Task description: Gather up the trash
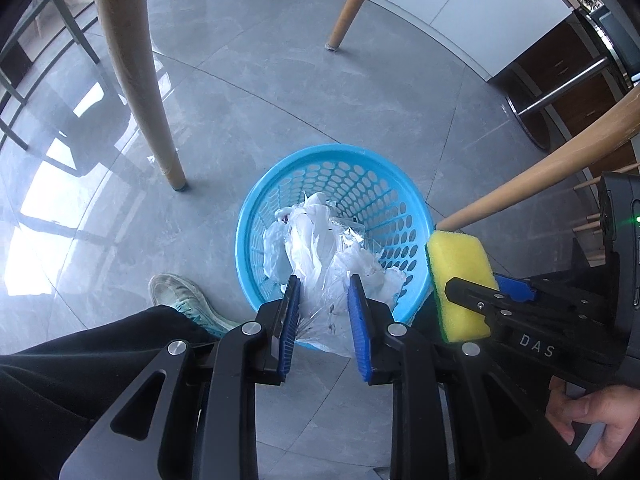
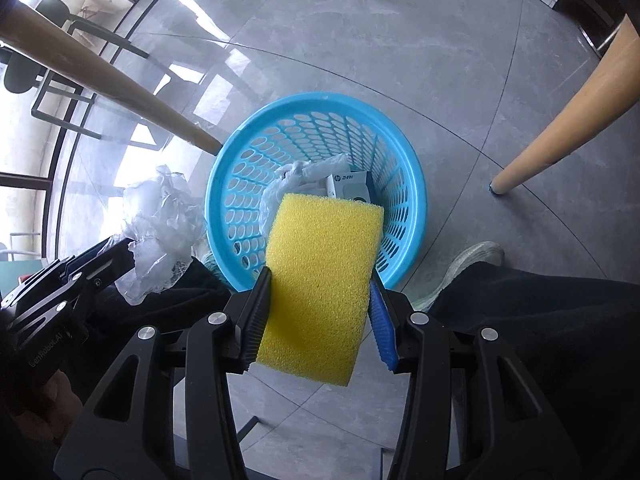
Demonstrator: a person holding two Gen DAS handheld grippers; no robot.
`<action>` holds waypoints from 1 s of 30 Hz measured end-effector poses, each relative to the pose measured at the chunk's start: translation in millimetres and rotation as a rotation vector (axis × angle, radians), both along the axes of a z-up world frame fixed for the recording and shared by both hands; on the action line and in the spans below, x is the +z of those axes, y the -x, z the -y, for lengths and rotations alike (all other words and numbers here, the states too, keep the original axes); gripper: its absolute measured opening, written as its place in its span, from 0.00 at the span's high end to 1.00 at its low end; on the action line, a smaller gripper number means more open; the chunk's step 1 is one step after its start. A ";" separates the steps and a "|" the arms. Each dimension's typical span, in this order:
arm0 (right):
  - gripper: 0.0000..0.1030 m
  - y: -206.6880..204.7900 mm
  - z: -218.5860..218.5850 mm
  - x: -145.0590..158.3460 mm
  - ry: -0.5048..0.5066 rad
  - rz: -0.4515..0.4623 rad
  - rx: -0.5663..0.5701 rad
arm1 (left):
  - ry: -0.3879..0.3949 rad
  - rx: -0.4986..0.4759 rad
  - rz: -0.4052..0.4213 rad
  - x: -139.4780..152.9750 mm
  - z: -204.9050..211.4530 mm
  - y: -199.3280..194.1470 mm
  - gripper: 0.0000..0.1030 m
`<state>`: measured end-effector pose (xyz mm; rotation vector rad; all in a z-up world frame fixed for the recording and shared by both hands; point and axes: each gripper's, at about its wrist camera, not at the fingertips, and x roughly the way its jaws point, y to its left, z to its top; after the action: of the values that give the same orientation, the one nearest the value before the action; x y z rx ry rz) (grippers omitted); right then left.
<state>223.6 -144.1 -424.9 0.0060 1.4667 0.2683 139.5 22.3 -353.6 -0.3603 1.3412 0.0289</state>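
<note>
Our left gripper (image 1: 324,300) has its blue pads (image 1: 291,312) drawn close together, pinching a crumpled wad of clear plastic film (image 1: 320,264) that hangs from them right over the open mouth of the blue basket (image 1: 248,216). Our right gripper (image 2: 320,300) stands roughly half open, its jaws pressed on the two long sides of the yellow sponge (image 2: 320,276), which juts out past the pads above the basket's near rim. The basket sits on the grey tiled floor (image 1: 380,92) between the wooden table legs (image 1: 136,80), with our shoe (image 1: 180,296) just beside it to the left; a white bag (image 2: 300,176) and a small white box (image 2: 348,186) already lie inside. We judge that we are at the drop-off step, both loads carried to the bin and not yet let go. The next move calls for keeping each load within the rim, the sponge a little farther in, and then parting the jaws, minding that the light film may cling to a pad or drift outside.
</note>
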 end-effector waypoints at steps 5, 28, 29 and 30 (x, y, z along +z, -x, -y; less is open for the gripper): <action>0.58 -8.7 -2.4 -8.2 0.022 0.008 0.010 | 0.003 0.011 -0.012 -7.5 -3.3 -9.6 0.77; 0.44 -24.3 -7.1 -14.7 0.021 0.067 0.012 | 0.057 0.033 0.024 -11.4 -5.0 -29.7 0.63; 0.41 -23.8 -7.0 -14.3 0.020 0.068 0.012 | 0.065 0.040 0.027 -11.3 -6.5 -29.9 0.60; 0.38 -23.6 -6.7 -14.0 0.019 0.068 0.013 | 0.072 0.048 0.028 -11.3 -7.9 -30.3 0.58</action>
<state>247.1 -137.4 -438.8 -0.0276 1.4023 0.2623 169.8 30.2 -365.0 -0.4524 1.3083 0.0159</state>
